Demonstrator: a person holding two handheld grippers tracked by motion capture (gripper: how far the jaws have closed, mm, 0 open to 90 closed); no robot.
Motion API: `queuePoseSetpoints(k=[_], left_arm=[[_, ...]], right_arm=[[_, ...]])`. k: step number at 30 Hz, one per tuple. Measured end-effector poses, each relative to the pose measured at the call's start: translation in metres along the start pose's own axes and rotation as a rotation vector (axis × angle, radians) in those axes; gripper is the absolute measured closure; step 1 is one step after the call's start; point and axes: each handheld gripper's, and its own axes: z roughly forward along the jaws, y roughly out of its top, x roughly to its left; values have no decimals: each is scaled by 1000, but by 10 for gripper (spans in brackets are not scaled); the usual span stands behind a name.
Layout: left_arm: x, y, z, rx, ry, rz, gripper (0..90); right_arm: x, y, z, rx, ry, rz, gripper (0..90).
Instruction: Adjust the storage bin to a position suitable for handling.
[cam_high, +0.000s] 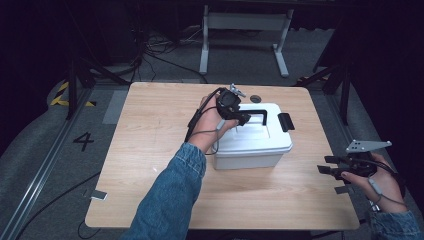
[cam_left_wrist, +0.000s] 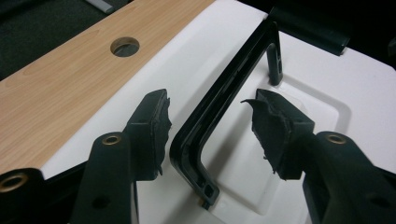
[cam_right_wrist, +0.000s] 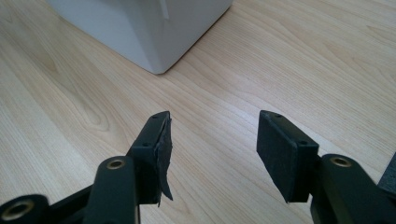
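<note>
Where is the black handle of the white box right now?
In the left gripper view, the black handle stands up from the white box's lid, between the left gripper's open fingers. In the high view it is mid-table.

White lidded box (cam_high: 253, 145) on table, black handle (cam_left_wrist: 219, 100) raised upright.

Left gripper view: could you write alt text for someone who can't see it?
Two open black jaws of the left gripper straddle the raised black handle of a white box lid, not yet pressing it. A wooden table with a round hole lies beyond.
</note>
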Motion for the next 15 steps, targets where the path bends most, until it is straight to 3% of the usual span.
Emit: queuePoseSetpoints(k=[3,7,9,15], left_arm=[[1,0,4,16,19,29,506],[2,-1,6,25,4,64,573],[2,-1,6,29,16,94,626],[1,1,3,50,9,155,666]], right_arm=[[0,0,0,-2,2,4,464],[-1,0,0,-2,1,-1,464],[-1,-1,0,0,1,-1,464],[-1,-1,1,7,0,0,464]])
